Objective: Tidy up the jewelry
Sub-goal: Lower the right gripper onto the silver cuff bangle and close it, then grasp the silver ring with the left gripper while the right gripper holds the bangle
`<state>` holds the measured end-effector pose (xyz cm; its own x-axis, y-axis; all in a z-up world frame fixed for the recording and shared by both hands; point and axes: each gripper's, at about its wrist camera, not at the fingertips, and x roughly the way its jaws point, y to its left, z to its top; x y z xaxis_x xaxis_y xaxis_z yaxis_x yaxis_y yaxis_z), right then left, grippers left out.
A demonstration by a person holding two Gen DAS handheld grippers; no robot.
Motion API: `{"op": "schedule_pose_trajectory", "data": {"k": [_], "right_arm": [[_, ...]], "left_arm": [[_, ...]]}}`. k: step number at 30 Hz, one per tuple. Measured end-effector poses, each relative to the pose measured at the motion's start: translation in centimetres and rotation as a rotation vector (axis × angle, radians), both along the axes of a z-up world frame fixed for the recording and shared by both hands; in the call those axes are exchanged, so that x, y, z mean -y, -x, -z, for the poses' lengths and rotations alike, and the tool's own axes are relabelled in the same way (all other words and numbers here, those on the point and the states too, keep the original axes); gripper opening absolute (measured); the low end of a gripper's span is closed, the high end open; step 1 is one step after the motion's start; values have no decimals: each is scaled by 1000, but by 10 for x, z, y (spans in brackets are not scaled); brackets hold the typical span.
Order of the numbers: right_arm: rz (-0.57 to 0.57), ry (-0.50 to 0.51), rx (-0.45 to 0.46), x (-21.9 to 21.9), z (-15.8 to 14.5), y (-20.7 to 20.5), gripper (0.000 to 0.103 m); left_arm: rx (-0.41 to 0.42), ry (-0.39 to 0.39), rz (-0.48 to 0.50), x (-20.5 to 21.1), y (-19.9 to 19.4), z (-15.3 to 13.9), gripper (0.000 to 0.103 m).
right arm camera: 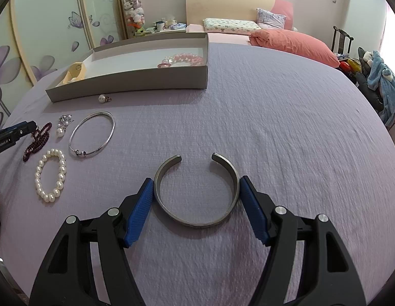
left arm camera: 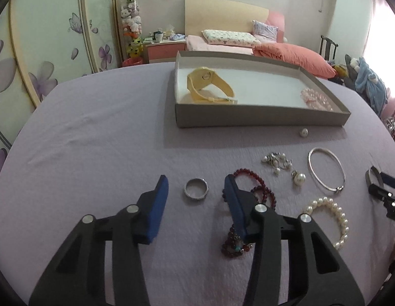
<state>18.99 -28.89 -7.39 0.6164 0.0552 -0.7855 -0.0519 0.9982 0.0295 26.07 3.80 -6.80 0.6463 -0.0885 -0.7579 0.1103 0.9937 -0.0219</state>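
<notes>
A grey box on the lilac cloth holds a yellow watch and a pink bead bracelet. My left gripper is open low over the cloth, its fingers either side of a silver ring; a dark red bead bracelet lies under its right finger. My right gripper is open around a grey metal cuff, its pads touching or nearly touching the cuff's sides. The box, watch and pink bracelet show at far left in the right wrist view.
Loose on the cloth: a white pearl bracelet, a thin silver bangle, pearl earrings, a single pearl by the box front. In the left wrist view: the bangle, pearl bracelet, earrings.
</notes>
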Motion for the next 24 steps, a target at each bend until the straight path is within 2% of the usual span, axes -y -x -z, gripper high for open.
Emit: {"op": "schedule_pose_trajectory", "data": {"k": [6, 11, 16, 24], "right_arm": [[0, 0, 0, 0, 0, 0, 68], [0, 0, -1, 0, 0, 0, 68], [1, -1, -1, 0, 0, 0, 68], [0, 0, -1, 0, 0, 0, 68]], "left_arm": [[-21, -13, 6, 4, -8, 4, 39], [-32, 9, 14, 5, -9, 3, 28], [-26, 29, 0, 0, -4, 0, 28], [-42, -13, 17, 3, -3, 5, 28]]}}
